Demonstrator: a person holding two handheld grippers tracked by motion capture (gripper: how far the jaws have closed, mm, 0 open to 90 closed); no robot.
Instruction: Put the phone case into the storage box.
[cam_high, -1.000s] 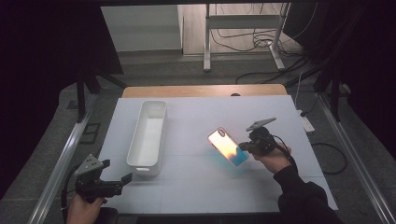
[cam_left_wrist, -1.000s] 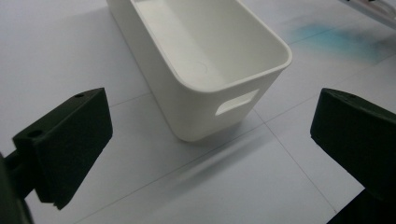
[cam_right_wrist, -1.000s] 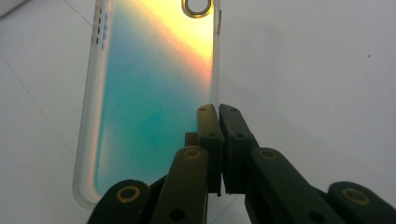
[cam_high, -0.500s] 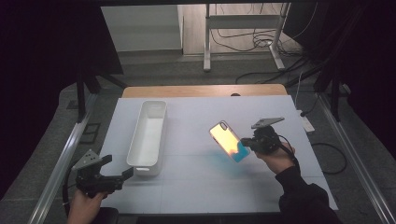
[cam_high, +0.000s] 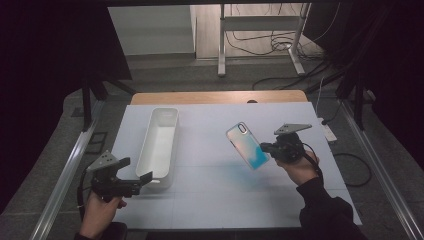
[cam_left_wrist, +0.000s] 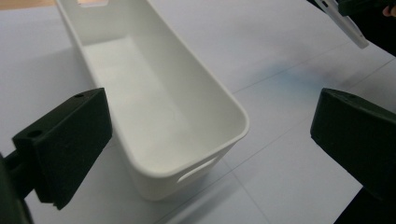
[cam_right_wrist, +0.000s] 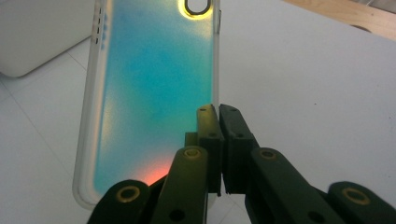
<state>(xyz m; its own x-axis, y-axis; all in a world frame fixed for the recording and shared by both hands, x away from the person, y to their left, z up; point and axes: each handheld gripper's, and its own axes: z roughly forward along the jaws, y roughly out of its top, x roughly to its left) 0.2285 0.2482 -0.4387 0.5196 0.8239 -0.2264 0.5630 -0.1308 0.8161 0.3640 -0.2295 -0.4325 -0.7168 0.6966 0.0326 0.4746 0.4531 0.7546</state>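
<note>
The right gripper was clamped on one long edge of the phone case, holding it tilted and clear of the white table, with bare surface all around beneath it. The left gripper hung with jaws wide apart just before the near end of the white bin, well apart from the case.

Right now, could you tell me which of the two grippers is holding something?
The right gripper, shut on the phone case's edge; the left gripper is open by the white bin.
</note>
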